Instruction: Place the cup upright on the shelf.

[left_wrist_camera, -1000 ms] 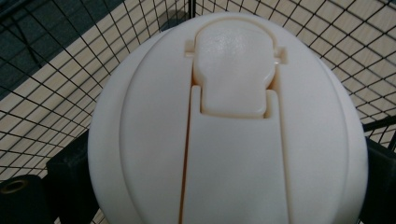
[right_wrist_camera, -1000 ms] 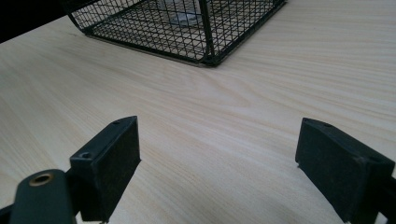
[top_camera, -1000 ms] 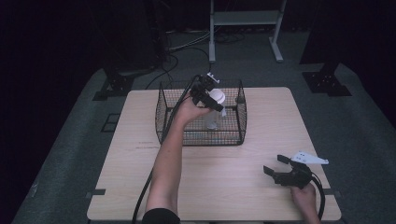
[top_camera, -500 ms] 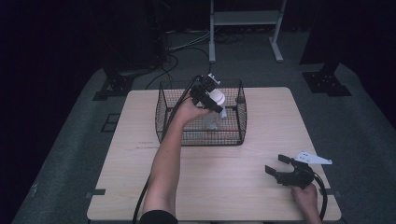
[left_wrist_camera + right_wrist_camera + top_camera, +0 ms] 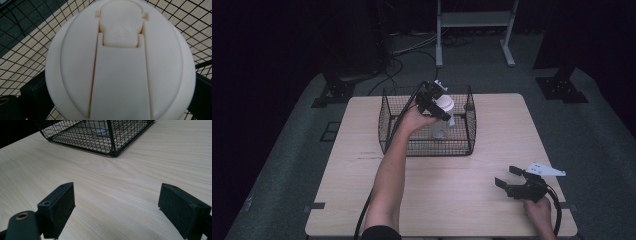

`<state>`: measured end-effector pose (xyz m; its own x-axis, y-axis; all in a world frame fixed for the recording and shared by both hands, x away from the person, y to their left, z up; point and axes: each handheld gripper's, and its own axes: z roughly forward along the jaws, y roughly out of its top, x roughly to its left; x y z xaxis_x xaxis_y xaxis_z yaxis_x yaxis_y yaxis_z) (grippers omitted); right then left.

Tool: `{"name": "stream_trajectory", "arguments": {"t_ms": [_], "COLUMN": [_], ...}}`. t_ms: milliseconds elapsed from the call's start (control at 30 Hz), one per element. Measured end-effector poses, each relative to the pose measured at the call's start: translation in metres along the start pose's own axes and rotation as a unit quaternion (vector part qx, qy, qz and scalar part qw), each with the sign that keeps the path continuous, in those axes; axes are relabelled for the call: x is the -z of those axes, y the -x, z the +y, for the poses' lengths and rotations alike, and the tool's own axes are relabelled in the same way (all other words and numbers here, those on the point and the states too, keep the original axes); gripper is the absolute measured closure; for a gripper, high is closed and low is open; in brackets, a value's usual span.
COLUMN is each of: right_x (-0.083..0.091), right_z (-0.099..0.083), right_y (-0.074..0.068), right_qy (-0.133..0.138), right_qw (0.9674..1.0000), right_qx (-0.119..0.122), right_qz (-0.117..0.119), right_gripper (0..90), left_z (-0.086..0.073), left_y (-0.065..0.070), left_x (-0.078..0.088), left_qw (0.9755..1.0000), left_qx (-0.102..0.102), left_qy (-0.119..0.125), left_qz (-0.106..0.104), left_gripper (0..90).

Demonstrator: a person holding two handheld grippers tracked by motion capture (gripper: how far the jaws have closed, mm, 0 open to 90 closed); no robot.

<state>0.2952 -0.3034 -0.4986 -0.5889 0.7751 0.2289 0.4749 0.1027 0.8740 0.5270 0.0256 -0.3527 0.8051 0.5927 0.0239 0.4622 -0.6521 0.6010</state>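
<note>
**Bottle held over the basket, right side idle**

Counter (image 5: 362, 200): pale wood, bare apart from the items below. Dark floor and stand legs behind.

Wire basket (image 5: 388, 125): black mesh, open top, sits at the far middle of the counter. Right gripper view shows its near corner and something pale and round lying on its floor; too blurred through the mesh to name.

Bottle (image 5: 439, 127): clear body, white flip-top lid (image 5: 120, 62). It hangs inside the basket's outline, lid above the rim, body dropping below rim level. Cannot tell whether the base touches the basket floor.

Left hand-held gripper (image 5: 432, 102): clamped on the bottle at the lid; left gripper view has the lid pressed between the two black jaws at either edge.

Right hand-held gripper (image 5: 117, 207): jaws spread wide, nothing between them, low over bare counter at the near right corner, well apart from the basket.

Step in hand, as a judgement: either placing the bottle into the basket or lifting it out; a single moment does not settle which.

Next move, if placing: lower until the base is seated, keep the bottle upright, then release. If lifting: raise straight to clear the rim wire.
</note>
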Motion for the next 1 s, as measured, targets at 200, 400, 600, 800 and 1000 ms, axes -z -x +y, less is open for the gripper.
{"name": "stream_trajectory", "arguments": {"t_ms": [200,400,600,800,1000], "right_x": [0.0,0.0,0.0,0.0,-0.001], "right_z": [0.0,0.0,-0.001,-0.001,-0.001], "right_y": [-0.001,-0.002,-0.002,-0.003,-0.003], "right_qy": [-0.005,-0.005,-0.007,-0.009,-0.01], "right_qw": [1.0,1.0,1.0,0.9999,0.9999], "right_qx": [0.0,0.001,0.004,0.007,0.008], "right_qz": [0.0,0.0,-0.002,-0.005,-0.008], "right_gripper": [12.9,12.9,12.9,12.9,12.9], "left_z": [0.001,-0.002,-0.01,-0.021,-0.027], "left_y": [0.002,0.001,-0.003,-0.006,-0.005], "left_x": [0.005,0.009,0.016,0.02,0.024], "left_qw": [1.0,0.9999,0.9995,0.9988,0.9987], "left_qx": [0.001,-0.001,0.004,0.019,0.014], "left_qy": [0.008,0.013,0.03,0.044,0.047], "left_qz": [0.004,0.0,0.002,-0.007,-0.012], "left_gripper": [1.2,0.0,0.0,0.0,0.0]}}
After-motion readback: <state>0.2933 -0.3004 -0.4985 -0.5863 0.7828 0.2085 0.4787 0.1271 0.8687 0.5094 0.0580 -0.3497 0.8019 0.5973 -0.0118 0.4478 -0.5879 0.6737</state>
